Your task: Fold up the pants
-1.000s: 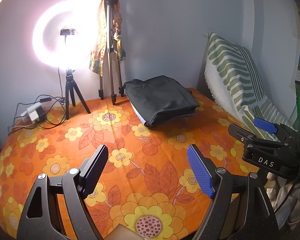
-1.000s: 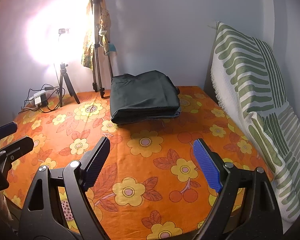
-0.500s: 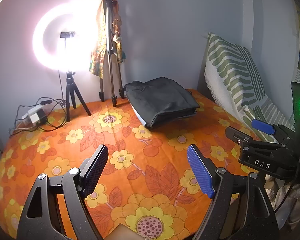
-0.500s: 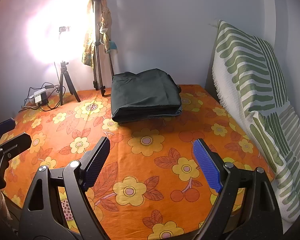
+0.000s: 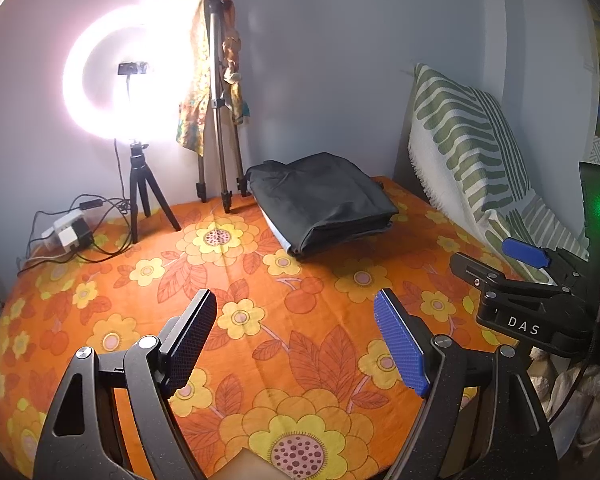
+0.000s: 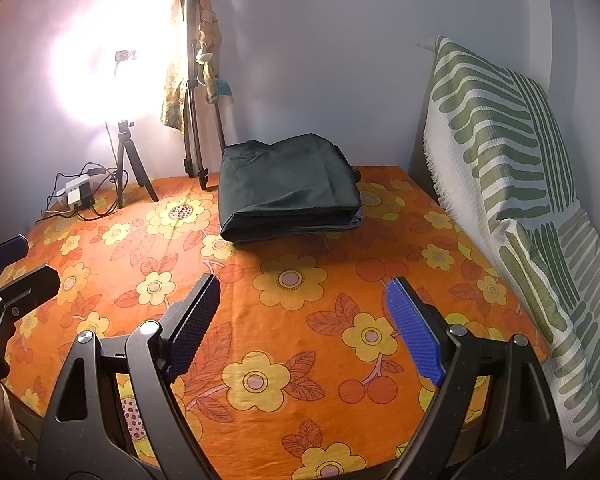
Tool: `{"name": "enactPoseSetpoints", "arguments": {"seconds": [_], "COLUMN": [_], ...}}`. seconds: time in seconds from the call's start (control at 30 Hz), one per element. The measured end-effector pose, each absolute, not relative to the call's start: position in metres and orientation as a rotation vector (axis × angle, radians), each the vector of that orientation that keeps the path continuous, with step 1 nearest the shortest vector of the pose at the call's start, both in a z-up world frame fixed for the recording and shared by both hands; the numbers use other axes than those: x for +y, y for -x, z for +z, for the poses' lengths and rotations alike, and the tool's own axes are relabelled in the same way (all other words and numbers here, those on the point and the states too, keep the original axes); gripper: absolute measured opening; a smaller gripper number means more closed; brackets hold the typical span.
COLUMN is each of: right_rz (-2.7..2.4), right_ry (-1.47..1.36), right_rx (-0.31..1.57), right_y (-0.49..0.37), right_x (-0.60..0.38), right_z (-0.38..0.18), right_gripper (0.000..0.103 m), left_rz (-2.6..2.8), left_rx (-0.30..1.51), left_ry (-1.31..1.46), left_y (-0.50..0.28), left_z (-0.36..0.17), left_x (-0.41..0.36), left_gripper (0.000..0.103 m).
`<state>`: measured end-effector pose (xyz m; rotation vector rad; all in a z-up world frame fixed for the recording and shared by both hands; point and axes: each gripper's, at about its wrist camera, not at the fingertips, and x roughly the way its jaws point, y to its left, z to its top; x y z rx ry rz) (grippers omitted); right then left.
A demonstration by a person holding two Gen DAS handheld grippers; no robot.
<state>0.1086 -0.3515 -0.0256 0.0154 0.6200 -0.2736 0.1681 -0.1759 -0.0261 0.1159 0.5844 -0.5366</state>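
Dark pants point(image 5: 324, 196) point(image 6: 288, 184) lie folded in a thick rectangle at the far side of the bed, on the orange flowered sheet point(image 5: 300, 320) point(image 6: 300, 292). My left gripper point(image 5: 296, 340) hovers over the near part of the sheet, well short of the pants, jaws open and empty. My right gripper point(image 6: 304, 328) hangs beside it, also open with nothing between its blue pads. In the left wrist view the right gripper point(image 5: 496, 260) shows at the right edge. At the left edge of the right wrist view the left gripper point(image 6: 16, 264) is partly visible.
A lit ring light point(image 5: 128, 76) on a small tripod stands at the back left, with a power strip and cables point(image 5: 68, 232). A taller tripod point(image 5: 220, 100) draped with cloth leans at the wall. A green-striped blanket point(image 6: 508, 168) covers the right side.
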Motion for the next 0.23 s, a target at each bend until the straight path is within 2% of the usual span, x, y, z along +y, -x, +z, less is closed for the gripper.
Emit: {"name": "enactPoseSetpoints", "arguments": {"seconds": [0.23], "right_rz": [-0.268], "right_ry": [-0.017], "right_rx": [0.621], "right_y": [-0.1089], "right_x": [-0.3525], "right_z": [-0.0264], "right_gripper": [0.088], "left_rz": [-0.534], "left_rx": [0.582], "left_ry": [-0.124], "left_y": [-0.1692], "left_z": [-0.0283], "left_x": [-0.1798], "left_gripper": [0.081]}}
